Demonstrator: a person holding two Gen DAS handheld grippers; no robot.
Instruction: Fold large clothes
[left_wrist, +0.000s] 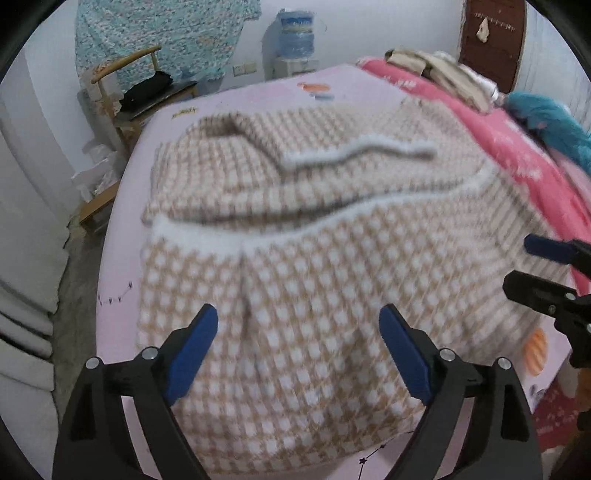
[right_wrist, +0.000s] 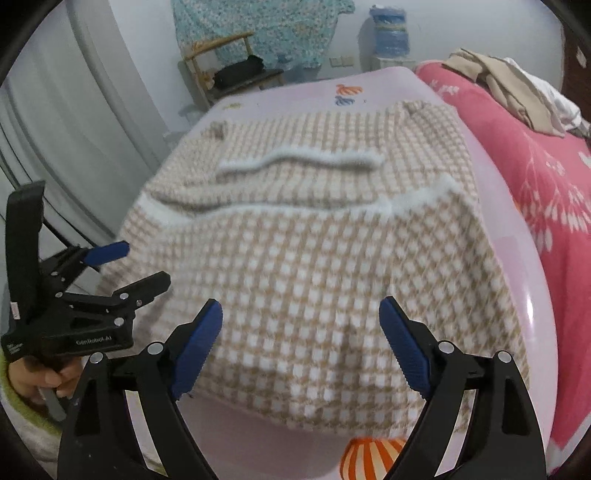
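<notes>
Left wrist | checked garment (left_wrist: 295, 229) blurred | left tongs (left_wrist: 298, 347), right tongs (right_wrist: 301, 336) spread wide, empty

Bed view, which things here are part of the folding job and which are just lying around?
For the job:
checked garment
left tongs, open
right tongs, open

Lying about:
pink blanket
beige clothes
teal fluffy thing
chair
water bottle
</notes>
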